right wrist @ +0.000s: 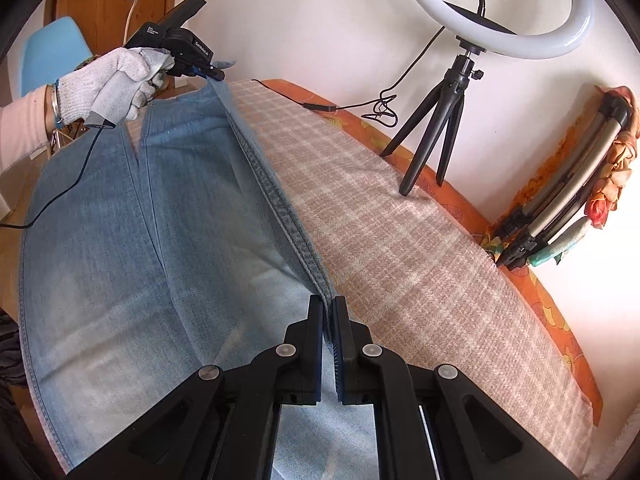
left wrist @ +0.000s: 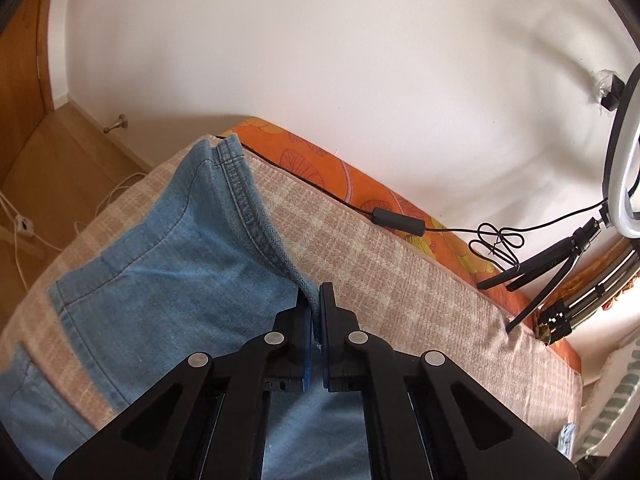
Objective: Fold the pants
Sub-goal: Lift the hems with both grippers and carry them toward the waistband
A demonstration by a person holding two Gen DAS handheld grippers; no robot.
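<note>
Light blue jeans (left wrist: 160, 280) lie spread on a beige plaid cloth (left wrist: 380, 272). In the left wrist view my left gripper (left wrist: 316, 300) is shut on the stitched side seam, and the denim rises in a ridge to its pads. The right wrist view shows my right gripper (right wrist: 329, 312) shut on the same seam of the jeans (right wrist: 120, 220), nearer the camera. That seam runs taut to the far end, where a gloved hand (right wrist: 116, 80) holds the left gripper (right wrist: 218, 74) pinching the fabric.
A ring light (right wrist: 496, 20) on a black tripod (right wrist: 432, 132) stands at the table's far edge on an orange cloth (right wrist: 540, 292). Its cable and inline switch (left wrist: 396, 220) lie along that edge. Folded tripods (right wrist: 560, 208) lean at the right. A blue chair (right wrist: 52, 52) stands behind the hand.
</note>
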